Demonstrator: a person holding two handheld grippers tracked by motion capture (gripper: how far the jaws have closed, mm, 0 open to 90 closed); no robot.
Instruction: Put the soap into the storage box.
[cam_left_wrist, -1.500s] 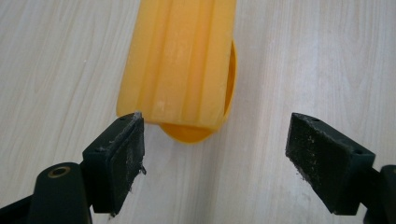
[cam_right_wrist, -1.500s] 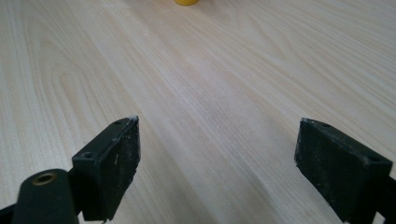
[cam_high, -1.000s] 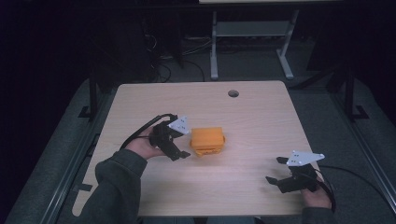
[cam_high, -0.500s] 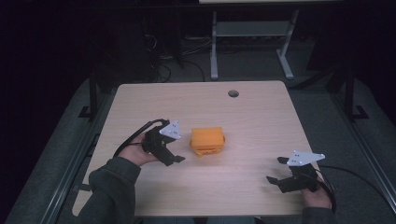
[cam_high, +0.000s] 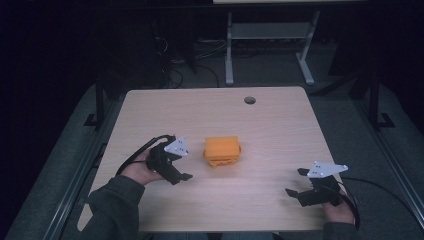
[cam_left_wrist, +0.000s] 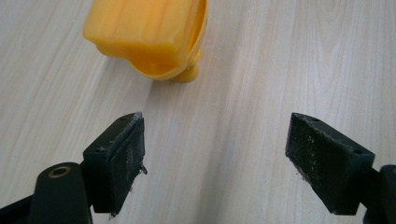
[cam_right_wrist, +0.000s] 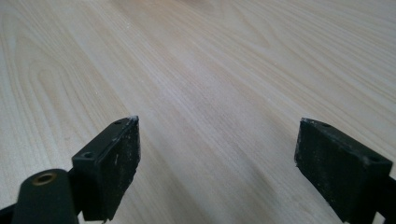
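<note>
Pale wood table carries an orange box near its middle. My left tool sits just beside it, jaws apart, nothing gripped. My right tool rests well apart, also spread. Grasping is not yet done.

No text, label, brand, number or sign can be read anywhere, neither on the orange plastic box-shaped object nor on the pale wood-grain counter it sits on.
</note>
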